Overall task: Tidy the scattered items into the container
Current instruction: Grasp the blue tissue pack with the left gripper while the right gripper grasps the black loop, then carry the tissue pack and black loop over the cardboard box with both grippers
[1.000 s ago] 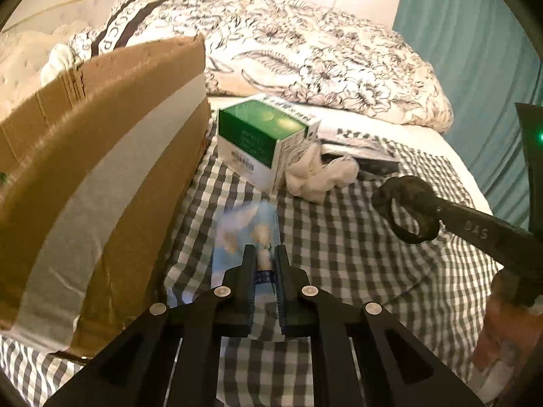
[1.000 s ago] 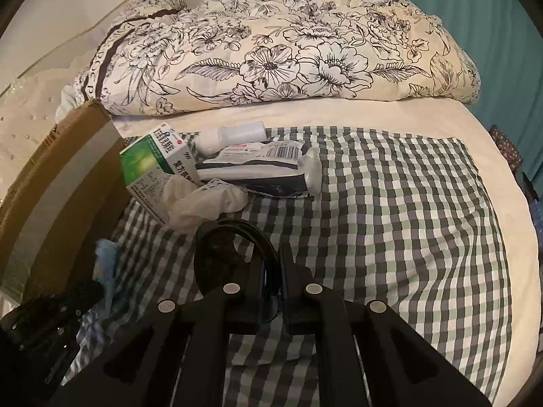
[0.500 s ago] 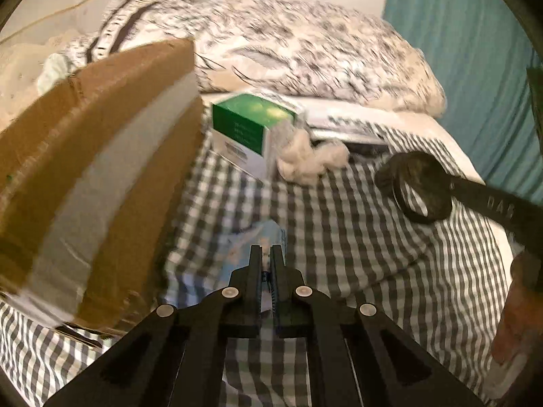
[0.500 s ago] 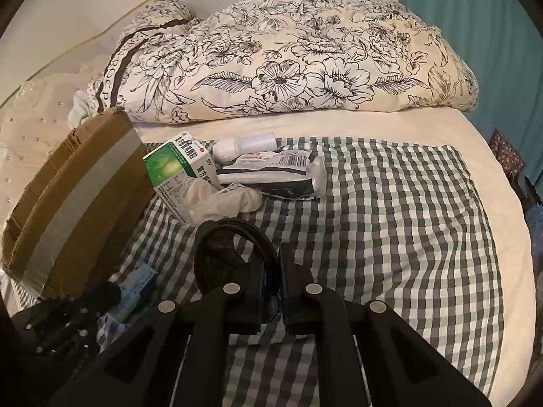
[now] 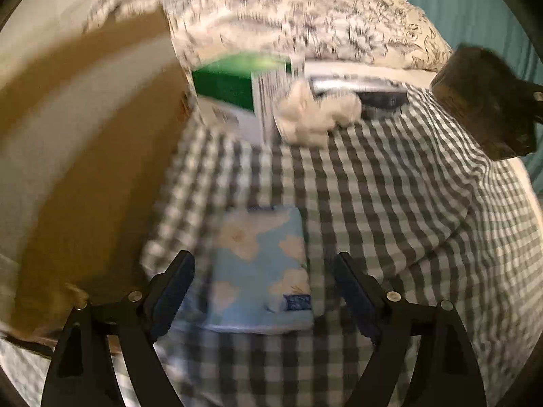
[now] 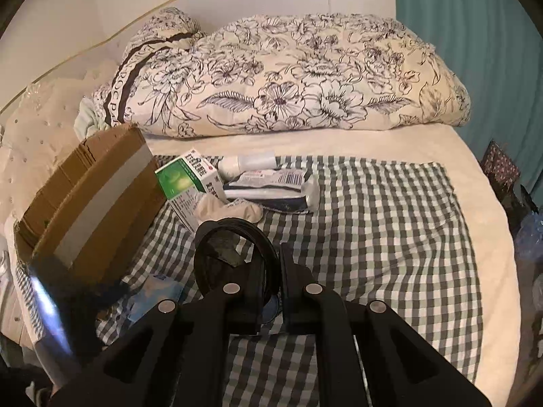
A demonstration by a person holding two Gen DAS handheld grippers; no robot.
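Observation:
A light blue tissue pack with white clouds lies flat on the checked cloth beside the cardboard box. My left gripper hangs just over the pack. Its jaws are opening, one on each side of the pack, and neither pad presses on it. My right gripper is shut on a black ring-shaped item, held above the cloth. In the right wrist view the cardboard box stands at the left, with the tissue pack at its foot.
A green and white carton, a crumpled white cloth, a toothpaste tube and a small white bottle lie together by the box. A flowered quilt is piled behind. A teal curtain hangs at the right.
My left gripper's jaws have gone from shut to wide apart and it has sunk closer to the tissue pack. My right gripper has risen with the black ring.

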